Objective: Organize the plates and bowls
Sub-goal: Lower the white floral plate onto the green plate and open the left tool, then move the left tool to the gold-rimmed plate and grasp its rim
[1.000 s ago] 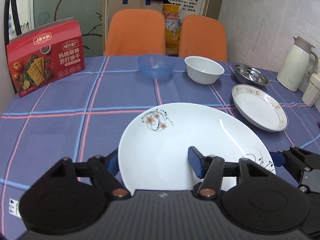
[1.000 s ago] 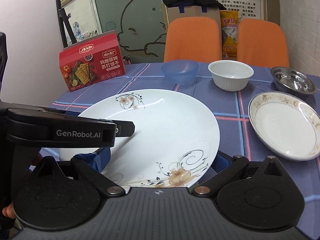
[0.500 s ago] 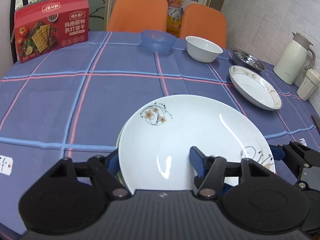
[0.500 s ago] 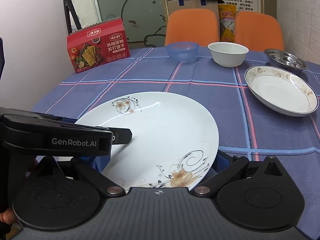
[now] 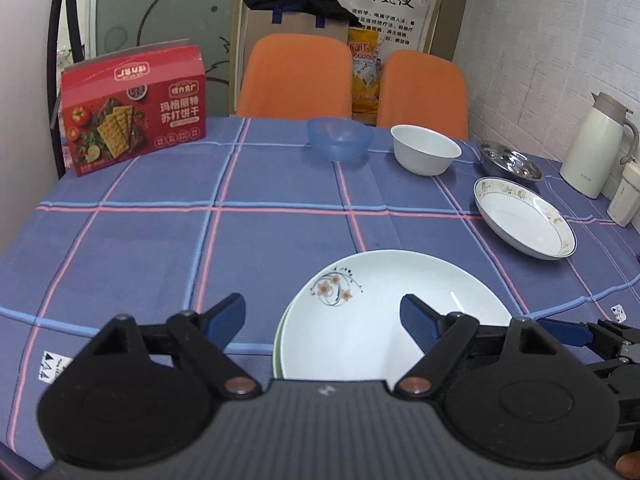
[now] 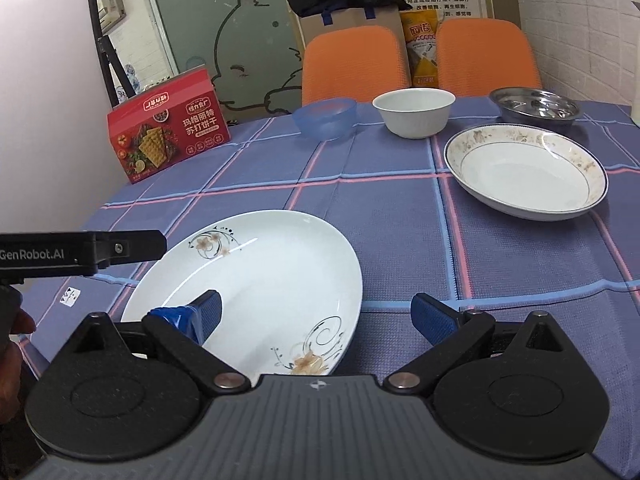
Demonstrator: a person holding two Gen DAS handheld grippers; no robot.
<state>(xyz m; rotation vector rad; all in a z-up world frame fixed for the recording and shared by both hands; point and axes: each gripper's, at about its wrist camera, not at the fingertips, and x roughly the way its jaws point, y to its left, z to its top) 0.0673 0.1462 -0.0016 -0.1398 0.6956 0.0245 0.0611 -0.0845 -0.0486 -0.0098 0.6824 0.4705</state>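
Observation:
A large white plate with flower prints [image 5: 384, 312] [image 6: 260, 280] lies near the table's front edge; a greenish rim of another dish shows under its left side. My left gripper [image 5: 320, 316] is open and its jaws are opening: one finger hangs left of the plate, the other above it, neither pad touching. My right gripper [image 6: 318, 314] is open and its jaws are closing around the plate's right rim, one finger above the plate, the other over the cloth. Further back stand a blue bowl [image 5: 340, 138], a white bowl [image 5: 424, 156], a steel bowl [image 5: 510, 160] and a deep patterned plate [image 5: 524, 220].
A red cracker box [image 5: 134, 108] stands at the back left of the checked tablecloth [image 5: 200, 248]. A cream jug [image 5: 596, 148] is by the brick wall at the right. Two orange chairs [image 5: 294, 76] stand behind the table. A hand [image 6: 16, 344] shows at the left edge.
The flowered plate came down onto the table near the front edge. The left jaws spread wide and let go of its rim. The right jaws narrowed a little.

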